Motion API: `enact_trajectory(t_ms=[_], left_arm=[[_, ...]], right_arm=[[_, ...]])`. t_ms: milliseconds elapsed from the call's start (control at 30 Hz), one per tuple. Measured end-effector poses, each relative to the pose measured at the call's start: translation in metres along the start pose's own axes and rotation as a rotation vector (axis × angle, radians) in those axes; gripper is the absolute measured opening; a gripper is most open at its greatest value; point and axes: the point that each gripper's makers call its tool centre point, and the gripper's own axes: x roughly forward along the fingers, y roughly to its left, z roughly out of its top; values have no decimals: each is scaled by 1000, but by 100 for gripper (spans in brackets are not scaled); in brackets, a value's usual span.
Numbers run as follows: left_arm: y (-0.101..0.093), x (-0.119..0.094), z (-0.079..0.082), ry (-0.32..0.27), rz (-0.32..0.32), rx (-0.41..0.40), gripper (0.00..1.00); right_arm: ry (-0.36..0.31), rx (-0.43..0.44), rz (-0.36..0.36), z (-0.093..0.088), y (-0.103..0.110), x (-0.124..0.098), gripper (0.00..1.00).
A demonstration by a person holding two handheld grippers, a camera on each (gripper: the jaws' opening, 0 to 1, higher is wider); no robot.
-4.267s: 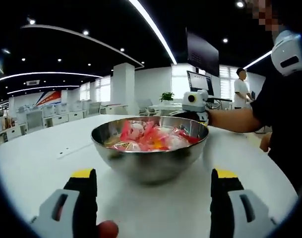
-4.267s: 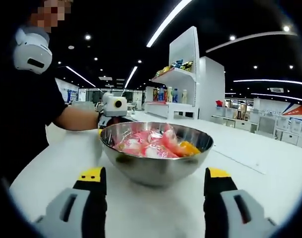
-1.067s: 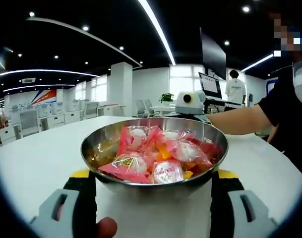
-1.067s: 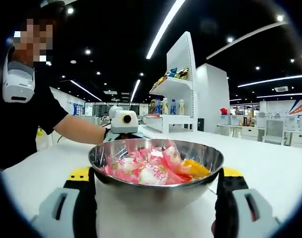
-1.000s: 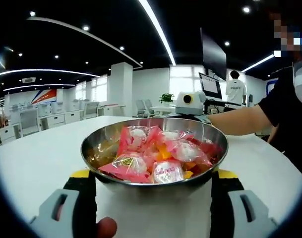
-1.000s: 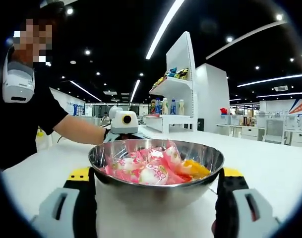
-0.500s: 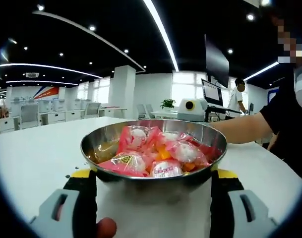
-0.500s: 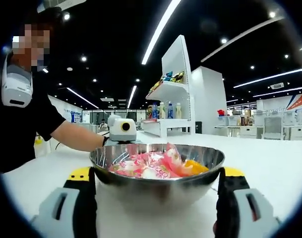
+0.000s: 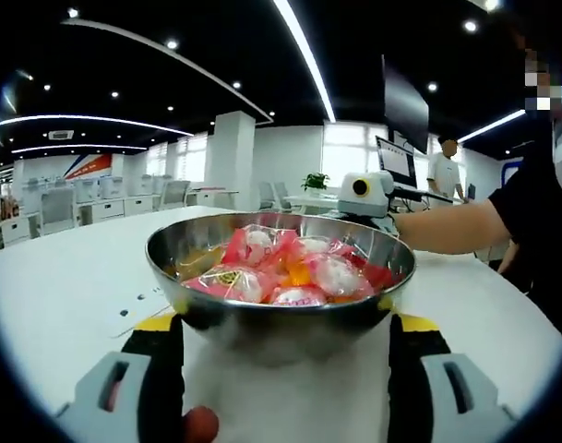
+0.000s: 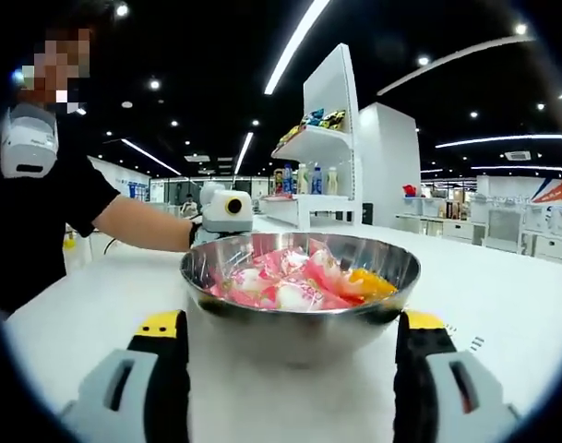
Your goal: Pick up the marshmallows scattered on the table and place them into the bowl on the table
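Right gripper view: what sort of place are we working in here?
Probably a large open-plan office or showroom: rows of white desks and chairs, a white display shelf stocked with bottles and packets, and a wall monitor. The steel bowl sits on a broad white table.

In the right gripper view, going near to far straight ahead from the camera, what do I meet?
Right gripper, with one jaw on each side of the bowl → steel bowl → wrapped marshmallows inside it → left gripper beyond the far rim → white shelf unit in the background.
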Motion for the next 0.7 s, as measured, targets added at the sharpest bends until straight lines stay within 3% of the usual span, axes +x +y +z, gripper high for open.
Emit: enact_trajectory(t_ms=[233, 700], left_arm=[[6, -16, 2, 41, 105, 19, 92], [-30, -78, 23, 59, 241, 41, 91]], right_arm=[[76, -43, -69, 2, 2, -15, 83], [200, -58, -314, 8, 20, -77, 69]])
